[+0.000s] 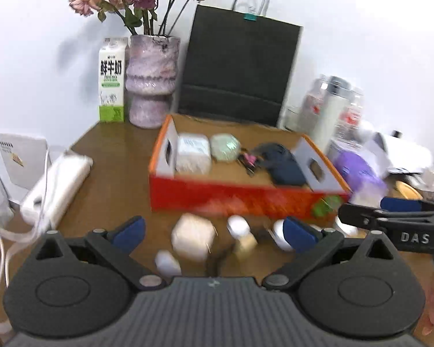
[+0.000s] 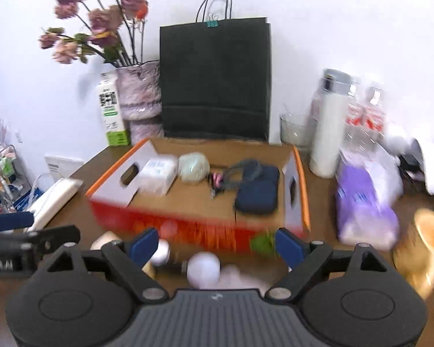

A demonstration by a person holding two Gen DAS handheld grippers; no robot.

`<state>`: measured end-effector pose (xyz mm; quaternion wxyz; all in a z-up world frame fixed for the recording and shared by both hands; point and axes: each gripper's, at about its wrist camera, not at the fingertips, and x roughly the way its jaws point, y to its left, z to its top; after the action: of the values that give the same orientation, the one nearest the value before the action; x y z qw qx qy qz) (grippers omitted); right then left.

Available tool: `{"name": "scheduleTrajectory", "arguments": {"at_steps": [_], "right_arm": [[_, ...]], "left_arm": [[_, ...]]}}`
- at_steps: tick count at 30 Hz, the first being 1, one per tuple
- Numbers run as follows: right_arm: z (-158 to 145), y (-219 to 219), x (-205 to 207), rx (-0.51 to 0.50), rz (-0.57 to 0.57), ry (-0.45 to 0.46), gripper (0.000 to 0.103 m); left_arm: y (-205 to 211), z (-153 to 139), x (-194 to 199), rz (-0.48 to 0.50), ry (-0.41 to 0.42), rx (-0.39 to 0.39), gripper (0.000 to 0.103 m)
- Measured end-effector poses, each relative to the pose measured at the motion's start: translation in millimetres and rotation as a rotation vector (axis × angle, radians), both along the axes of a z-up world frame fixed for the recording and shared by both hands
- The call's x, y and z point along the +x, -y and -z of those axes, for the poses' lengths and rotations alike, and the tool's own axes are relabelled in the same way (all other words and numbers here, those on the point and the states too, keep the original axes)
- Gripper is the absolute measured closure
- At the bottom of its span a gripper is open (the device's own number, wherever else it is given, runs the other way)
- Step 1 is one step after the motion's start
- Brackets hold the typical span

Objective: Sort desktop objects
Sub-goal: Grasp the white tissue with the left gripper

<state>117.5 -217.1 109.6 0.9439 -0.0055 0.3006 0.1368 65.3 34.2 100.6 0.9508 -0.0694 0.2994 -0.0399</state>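
Both the left gripper [image 1: 214, 230] and right gripper [image 2: 217, 243] stand spread and empty above small blurred white and beige items [image 1: 192, 240] on the brown wooden table [image 1: 115, 156], before the orange-rimmed cardboard box [image 1: 246, 199]. Best to steady first, then straddle one piece squarely.

Box [image 2: 188, 202] mid-table, pouch [image 2: 257, 192] inside at right, bag [image 2: 215, 81] behind, perhaps small bottles [image 2: 203, 269] in front.
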Motion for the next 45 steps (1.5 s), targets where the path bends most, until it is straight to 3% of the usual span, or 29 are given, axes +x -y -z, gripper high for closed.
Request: {"name": "scheduleTrajectory", "arguments": {"at_steps": [3,6,9,13,16,21,26,35,38,40,43,45], "right_arm": [[13.1,14.5,-51.9,0.027,0.024,0.019,0.011],[31.5,22.7,-95.9,0.035,0.086,0.022,0.011],[46.0,24.7,-134.9,0.02,0.093,0.074,0.009],[64.6,27.4,-171.5,0.079,0.001,0.173,0.0],[72.5,22.8,-174.8,0.07,-0.025,0.167,0.0],[86.0,20.2,-170.5,0.131,-0.024,0.133,0.0],[96.2,17.5,-165.1,0.04,0.024,0.121,0.0],[96.9,31.5,-155.9,0.134,0.037,0.089,0.0],[86.8,39.9,-148.8,0.202,0.039,0.039,0.007],[75.1,44.7,-146.6,0.242,0.022,0.065,0.009],[62.0,46.6,-144.3,0.223,0.032,0.14,0.008],[62.0,46.9,-140.7,0.223,0.031,0.136,0.008]], "left_arm": [[6.6,10.4,-39.8,0.033,0.005,-0.019,0.0],[16.3,23.1,-72.7,0.11,0.042,0.018,0.0],[20.8,43.3,-107.0,0.126,0.086,0.063,0.0],[17.0,72.6,-130.0,0.108,0.106,0.04,0.0],[13.6,81.7,-133.9,0.078,0.094,0.022,0.0],[17.0,90.5,-131.9,0.066,0.119,0.09,0.0],[19.4,94.1,-128.0,0.073,0.097,0.094,0.0],[27.1,94.8,-114.3,0.135,0.047,0.087,0.0],[39.9,91.9,-94.0,0.185,-0.046,0.067,0.0],[54.8,95.0,-83.3,0.216,-0.097,0.094,0.0],[75.7,104.5,-81.2,0.249,-0.098,0.194,0.001],[72.9,105.1,-84.2,0.252,-0.092,0.163,0.012]]}}
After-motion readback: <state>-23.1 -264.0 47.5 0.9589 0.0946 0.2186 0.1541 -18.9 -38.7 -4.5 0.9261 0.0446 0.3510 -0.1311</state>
